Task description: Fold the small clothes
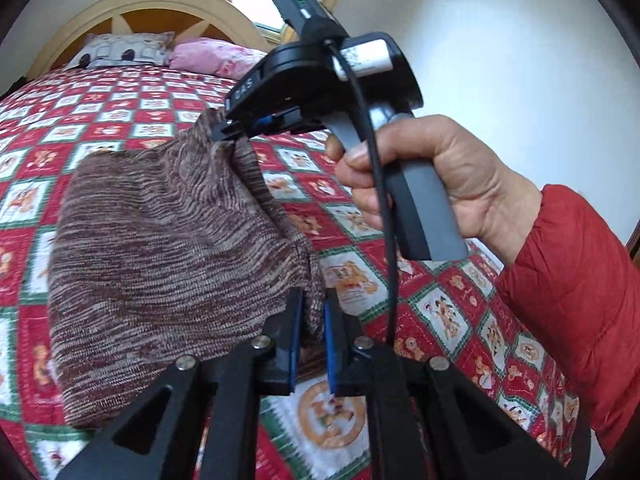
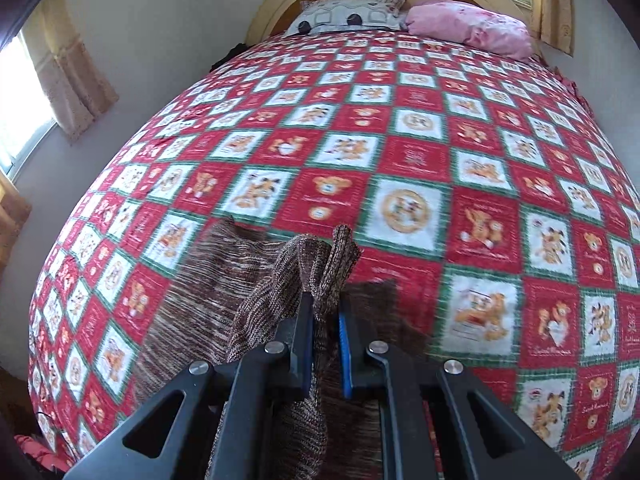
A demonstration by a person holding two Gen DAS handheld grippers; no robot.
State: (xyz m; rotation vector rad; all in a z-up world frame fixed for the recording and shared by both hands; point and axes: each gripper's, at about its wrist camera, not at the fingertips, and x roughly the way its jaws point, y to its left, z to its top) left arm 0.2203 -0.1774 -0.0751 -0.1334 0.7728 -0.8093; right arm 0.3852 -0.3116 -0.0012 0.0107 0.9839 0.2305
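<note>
Left of the bed (image 2: pixel 400 128) hung a curtain (image 2: pixel 68 80). Above its quilt, the left gripper (image 1: pixel 314 320) and right gripper (image 2: pixel 326 320) each pinched the brown knit cloth (image 1: pixel 168 248); pillows (image 2: pixel 352 16) leaned against the headboard (image 2: pixel 280 0).

You have one brown knit garment (image 1: pixel 172 232) in play and two tools: left tool (image 1: pixel 314 308) at lower centre, right tool (image 1: pixel 236 126) upper centre. One hand (image 1: pixel 436 184) at right of frame. One bed (image 2: pixel 400 128), two pillows at top: one grey-white (image 2: pixel 348 14), one pink (image 2: pixel 468 26).
</note>
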